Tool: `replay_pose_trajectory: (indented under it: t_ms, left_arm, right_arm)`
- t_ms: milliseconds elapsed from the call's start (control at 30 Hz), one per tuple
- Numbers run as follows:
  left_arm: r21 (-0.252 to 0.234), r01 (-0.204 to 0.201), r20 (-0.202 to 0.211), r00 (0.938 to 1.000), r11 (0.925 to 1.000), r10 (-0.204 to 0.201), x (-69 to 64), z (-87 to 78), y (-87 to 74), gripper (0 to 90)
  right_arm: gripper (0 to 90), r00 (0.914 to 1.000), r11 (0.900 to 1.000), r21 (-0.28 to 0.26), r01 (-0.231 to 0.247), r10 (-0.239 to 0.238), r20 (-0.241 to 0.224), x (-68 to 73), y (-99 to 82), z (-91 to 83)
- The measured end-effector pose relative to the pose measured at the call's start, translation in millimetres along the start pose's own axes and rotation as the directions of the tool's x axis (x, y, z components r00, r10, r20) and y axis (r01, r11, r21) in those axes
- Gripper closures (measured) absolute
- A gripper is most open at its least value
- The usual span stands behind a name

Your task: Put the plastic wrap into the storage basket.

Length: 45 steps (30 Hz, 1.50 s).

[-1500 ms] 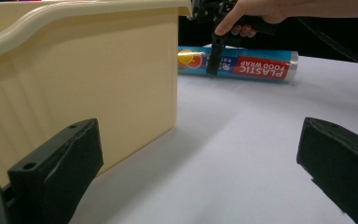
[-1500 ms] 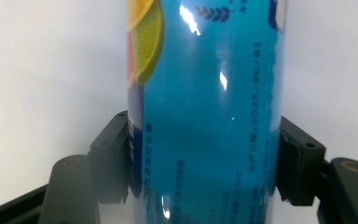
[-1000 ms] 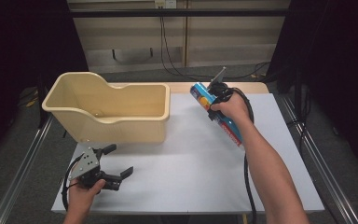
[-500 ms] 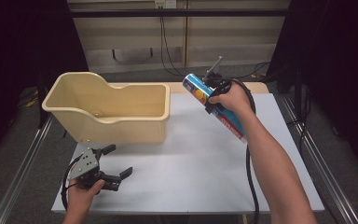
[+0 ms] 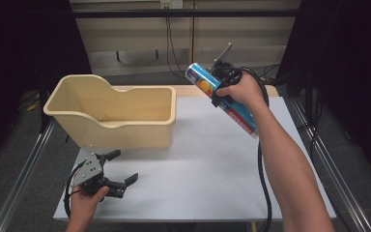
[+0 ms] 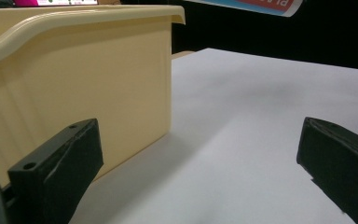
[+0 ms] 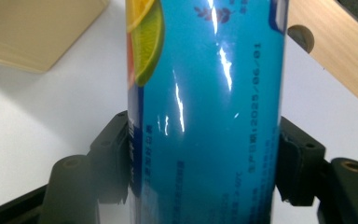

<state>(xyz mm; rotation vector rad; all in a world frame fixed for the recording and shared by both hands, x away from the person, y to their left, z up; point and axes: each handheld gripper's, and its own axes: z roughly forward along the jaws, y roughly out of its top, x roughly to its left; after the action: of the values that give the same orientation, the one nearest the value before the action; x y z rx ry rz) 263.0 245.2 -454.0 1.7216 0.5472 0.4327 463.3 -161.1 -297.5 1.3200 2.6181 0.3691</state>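
The right gripper (image 5: 222, 89) has its two black jaws pressed on the sides of a blue canister (image 5: 221, 98) with fruit pictures, and holds it tilted in the air above the far right part of the white table (image 5: 207, 159). The canister touches no surface. The beige plastic bin (image 5: 113, 116) stands at the far left, and little of its inside can be seen. The left gripper (image 5: 118, 171) rests near the front left edge with jaws spread wide and nothing between them. I judge the pick-up finished; carrying the canister over the bin and releasing it is left.
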Motion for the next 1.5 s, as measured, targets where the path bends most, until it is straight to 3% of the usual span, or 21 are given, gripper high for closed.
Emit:
replay_pose_trajectory:
  t_ms: [267,733,1133,1500]
  left_arm:
    - [0.003,-0.002,0.007,1.0000,1.0000,0.002,-0.9,1.0,0.5,0.1]
    - [0.012,-0.013,0.016,0.9998,0.9998,0.013,-3.0,2.1,0.5,0.1]
    - [0.016,-0.019,0.020,0.9996,0.9997,0.019,-2.9,2.4,0.5,0.1]
    - [0.014,-0.016,0.027,0.9995,0.9998,0.016,-3.9,2.9,1.1,0.1]
  right_arm:
    - [32.6,0.9998,0.9998,0.000,0.021,-0.021,0.006,8.7,12.5,-15.4]
    - [32.6,0.9957,0.9955,-0.033,0.089,-0.090,-0.024,25.3,30.2,-24.2]
    - [32.6,0.9868,0.9870,-0.043,0.155,-0.157,-0.039,43.2,46.9,-22.0]
    - [32.6,0.9723,0.9728,-0.061,0.224,-0.227,-0.056,59.3,58.8,-21.2]
